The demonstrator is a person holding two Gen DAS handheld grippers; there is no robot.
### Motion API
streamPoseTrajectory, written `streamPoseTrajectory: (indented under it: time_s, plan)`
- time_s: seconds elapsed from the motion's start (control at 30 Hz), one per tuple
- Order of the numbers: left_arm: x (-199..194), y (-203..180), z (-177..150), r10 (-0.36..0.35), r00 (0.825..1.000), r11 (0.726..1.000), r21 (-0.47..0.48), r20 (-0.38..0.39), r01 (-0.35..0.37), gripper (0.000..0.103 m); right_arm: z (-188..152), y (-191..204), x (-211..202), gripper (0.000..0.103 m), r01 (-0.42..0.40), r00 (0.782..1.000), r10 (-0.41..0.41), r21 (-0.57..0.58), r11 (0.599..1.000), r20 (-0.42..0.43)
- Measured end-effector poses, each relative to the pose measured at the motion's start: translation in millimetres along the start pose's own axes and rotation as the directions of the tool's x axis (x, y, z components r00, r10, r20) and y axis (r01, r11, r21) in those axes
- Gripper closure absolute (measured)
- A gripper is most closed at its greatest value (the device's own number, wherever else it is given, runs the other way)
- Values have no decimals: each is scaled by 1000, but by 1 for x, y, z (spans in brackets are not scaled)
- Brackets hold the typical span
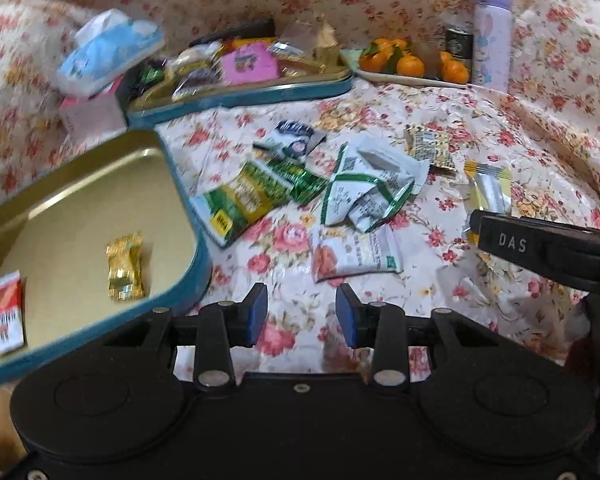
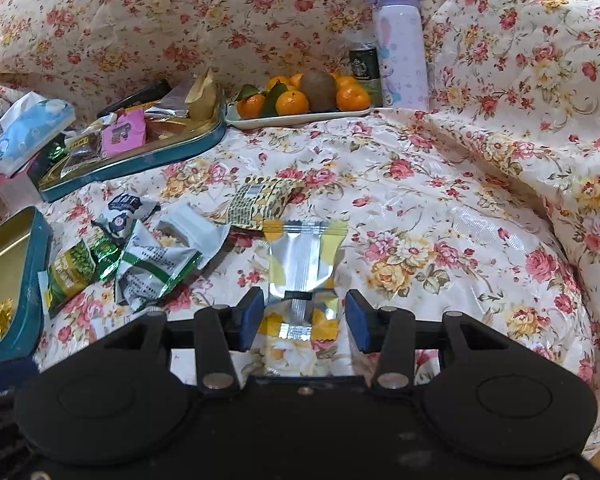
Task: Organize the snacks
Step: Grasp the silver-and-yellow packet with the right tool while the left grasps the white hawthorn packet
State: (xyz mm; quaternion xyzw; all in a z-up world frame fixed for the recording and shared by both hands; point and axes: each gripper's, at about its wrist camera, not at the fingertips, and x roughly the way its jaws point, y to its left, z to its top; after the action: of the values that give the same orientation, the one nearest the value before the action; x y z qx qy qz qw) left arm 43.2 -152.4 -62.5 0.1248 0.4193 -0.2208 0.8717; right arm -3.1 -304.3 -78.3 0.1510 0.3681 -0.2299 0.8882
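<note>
Right wrist view, right claw (image 2: 305, 316) spread wide around a silver-and-yellow foil snack packet (image 2: 302, 258) on the floral bedspread (image 2: 440, 208), left claw (image 1: 301, 314) open, holding nothing, beside a gold-lined teal tin tray (image 1: 80, 208).

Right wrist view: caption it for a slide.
Open right gripper straddles a silver-and-yellow snack packet on the floral cloth.

A near tin tray (image 1: 182, 184) at the left holds two wrapped sweets (image 1: 125, 266). Right of it, loose snack packets (image 1: 364, 188) lie on the bedspread (image 2: 440, 208). Behind them sits a second tray (image 2: 204, 142) filled with snacks, with a fruit plate (image 2: 300, 120) to its right and a bottle (image 2: 400, 44) further right
</note>
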Motion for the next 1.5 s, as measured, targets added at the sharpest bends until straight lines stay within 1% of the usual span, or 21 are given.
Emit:
streamPoseTrajectory:
  time_s: [0.07,0.13,0.23,0.27,0.37,0.43,0.5,0.63,0.87,0.93,1.0,1.03,1.1,1.13,1.17,1.27,1.3,1.33,1.4,1.43,1.5]
  plan:
    - [0,-6,0,8,1000,998,60,29,-10,56,-1,0,1,57,-6,1000,6,7,1000,-8]
    - [3,-12,0,2,999,991,136,43,-8,56,-1,-4,2,57,-10,1000,10,23,1000,-18]
    - [7,-19,-2,-18,999,968,249,41,7,56,-2,-8,2,57,-14,1000,15,40,999,-22]
    - [8,-21,-4,-13,999,959,282,45,0,56,-1,-10,2,57,-16,1000,17,43,999,-23]
    - [11,-27,-4,4,998,939,342,64,-26,55,-1,-13,2,57,-26,999,28,55,998,-25]
    - [14,-28,-2,-7,998,933,360,63,-17,54,0,-15,2,57,-34,999,36,70,997,-29]
    - [19,-31,-1,-14,999,920,391,53,-8,54,1,-17,3,56,-42,998,45,82,996,-32]
    - [24,-38,0,-5,997,871,490,76,-34,52,2,-19,3,56,-55,998,58,86,995,-38]
    - [29,-46,2,-49,996,789,614,69,-4,51,2,-20,4,56,-60,997,64,89,994,-39]
    - [30,-47,4,-64,996,772,636,68,6,52,2,-20,4,56,-61,997,65,86,994,-39]
    - [32,-47,7,-80,995,764,645,57,25,52,3,-20,4,56,-63,997,66,83,995,-41]
    - [33,-47,10,-89,995,765,643,48,38,52,3,-21,5,56,-64,997,67,84,994,-41]
    - [36,-45,15,-103,994,778,624,23,66,53,5,-21,6,56,-64,997,68,87,994,-42]
    - [36,-43,19,-118,993,791,604,3,92,58,6,-21,7,56,-63,997,67,87,994,-41]
    - [37,-41,23,-137,990,814,567,-25,126,62,7,-20,8,56,-61,997,65,87,994,-40]
    - [37,-33,33,-156,985,880,442,-73,172,65,11,-20,12,56,-59,997,62,88,994,-40]
    - [36,-30,35,-178,980,899,389,-92,200,65,12,-20,12,56,-60,997,64,91,994,-40]
    - [34,-27,37,-200,974,912,342,-110,226,65,14,-21,13,56,-64,997,68,93,994,-41]
    - [33,-23,37,-236,962,929,261,-135,264,65,16,-22,15,55,-73,996,78,99,992,-44]
    - [32,-22,36,-231,963,936,240,-137,259,64,17,-22,16,55,-78,996,82,103,992,-44]
    - [32,-23,34,-211,969,944,228,-130,237,64,19,-23,17,52,-84,995,89,114,990,-45]
